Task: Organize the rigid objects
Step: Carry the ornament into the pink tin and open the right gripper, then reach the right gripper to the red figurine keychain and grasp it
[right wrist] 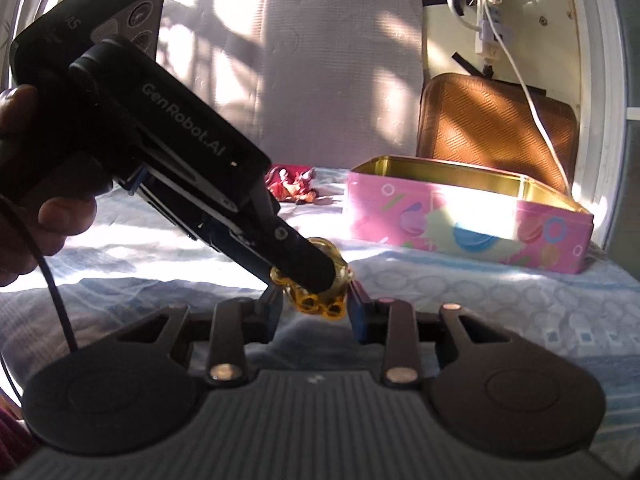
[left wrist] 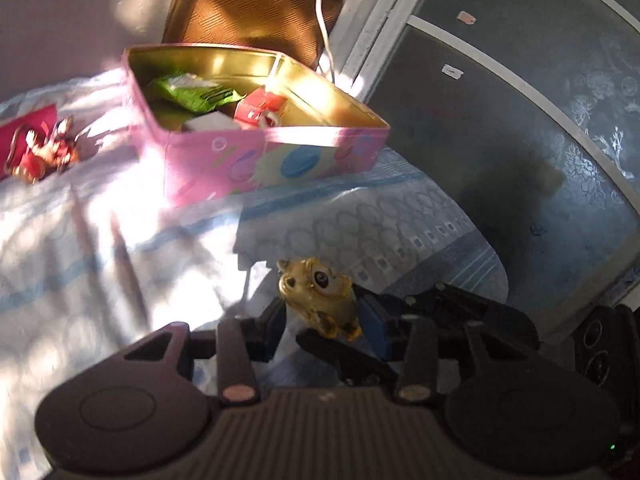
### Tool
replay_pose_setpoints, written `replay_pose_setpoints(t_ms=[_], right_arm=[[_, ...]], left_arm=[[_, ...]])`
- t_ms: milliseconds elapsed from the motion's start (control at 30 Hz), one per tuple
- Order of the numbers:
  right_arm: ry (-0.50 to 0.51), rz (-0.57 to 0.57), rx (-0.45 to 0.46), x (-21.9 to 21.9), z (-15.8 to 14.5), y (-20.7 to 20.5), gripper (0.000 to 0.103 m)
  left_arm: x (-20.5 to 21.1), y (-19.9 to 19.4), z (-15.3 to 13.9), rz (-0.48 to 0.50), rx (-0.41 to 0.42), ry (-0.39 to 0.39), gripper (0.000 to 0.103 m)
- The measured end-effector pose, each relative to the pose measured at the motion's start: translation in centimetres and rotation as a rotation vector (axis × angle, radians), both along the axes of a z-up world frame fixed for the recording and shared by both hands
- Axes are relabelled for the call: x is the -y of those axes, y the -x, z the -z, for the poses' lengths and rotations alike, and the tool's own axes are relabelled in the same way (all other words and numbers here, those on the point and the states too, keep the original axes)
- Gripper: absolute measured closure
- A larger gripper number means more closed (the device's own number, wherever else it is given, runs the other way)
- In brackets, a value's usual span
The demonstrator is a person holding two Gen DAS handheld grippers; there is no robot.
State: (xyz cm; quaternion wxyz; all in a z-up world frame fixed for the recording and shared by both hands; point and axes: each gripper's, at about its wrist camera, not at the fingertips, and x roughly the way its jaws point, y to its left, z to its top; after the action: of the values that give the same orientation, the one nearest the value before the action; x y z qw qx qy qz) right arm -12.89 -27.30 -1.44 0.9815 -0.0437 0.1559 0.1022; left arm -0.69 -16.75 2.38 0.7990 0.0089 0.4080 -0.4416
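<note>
1. Both your grippers pinch the yellow toy [left wrist: 320,300] at the bottom middle. The left gripper [right wrist: 310,280] and the right gripper [right wrist: 316,312] each have jaws closed partway on it.
2. If you pull them apart, the toy could twist or drop onto the blue-and-white cloth [left wrist: 80,240].
3. Farther up stands the open pink tin [left wrist: 276,156] with packets inside. It leaves room.
4. The sun is bright, and a brown cushion [right wrist: 496,128] leans on the wall.

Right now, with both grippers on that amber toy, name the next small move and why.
Probably ease the right gripper open. The left gripper also clamps the amber toy, so this looks like a handover, and the open pink tin lies ahead of the left.
</note>
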Motion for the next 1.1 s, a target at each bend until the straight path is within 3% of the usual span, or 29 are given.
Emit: replay_pose_setpoints(t_ms=[100,267,367,433,500,600,800,967,1100], right_arm=[[0.034,0.061,0.044,2.1,-1.4,-3.0,0.066],[0.024,0.160,0.088,5.8,-2.8,-8.5,0.066],[-0.028,0.202,0.068,8.1,-2.9,-11.7,0.066],[-0.059,0.256,0.055,9.2,-2.5,-13.6,0.065],[-0.078,0.324,0.044,9.9,-2.0,-14.4,0.064],[-0.109,0.337,0.060,10.1,-1.4,-13.1,0.061],[-0.109,0.301,0.120,8.6,-1.5,-10.4,0.061],[-0.124,0.189,0.124,5.8,-2.3,-9.8,0.061],[-0.148,0.030,0.056,2.0,-2.6,-10.7,0.061]], left_arm=[[3.4,-3.0,-1.9,0.028,0.083,-0.003,0.060],[7.5,-8.5,-3.2,0.004,0.102,0.062,0.061],[9.8,-10.9,-2.8,-0.015,0.119,0.075,0.059],[11.0,-12.2,-2.0,-0.038,0.130,0.060,0.045],[10.9,-12.8,-1.3,-0.070,0.129,0.057,0.043],[8.7,-12.5,-1.1,-0.092,0.121,0.113,0.043],[1.5,-10.2,-1.5,-0.187,0.204,0.133,0.042],[-8.1,-8.8,1.2,-0.375,0.171,0.078,0.042],[-15.6,-9.0,4.0,-0.592,0.146,-0.018,0.042]])
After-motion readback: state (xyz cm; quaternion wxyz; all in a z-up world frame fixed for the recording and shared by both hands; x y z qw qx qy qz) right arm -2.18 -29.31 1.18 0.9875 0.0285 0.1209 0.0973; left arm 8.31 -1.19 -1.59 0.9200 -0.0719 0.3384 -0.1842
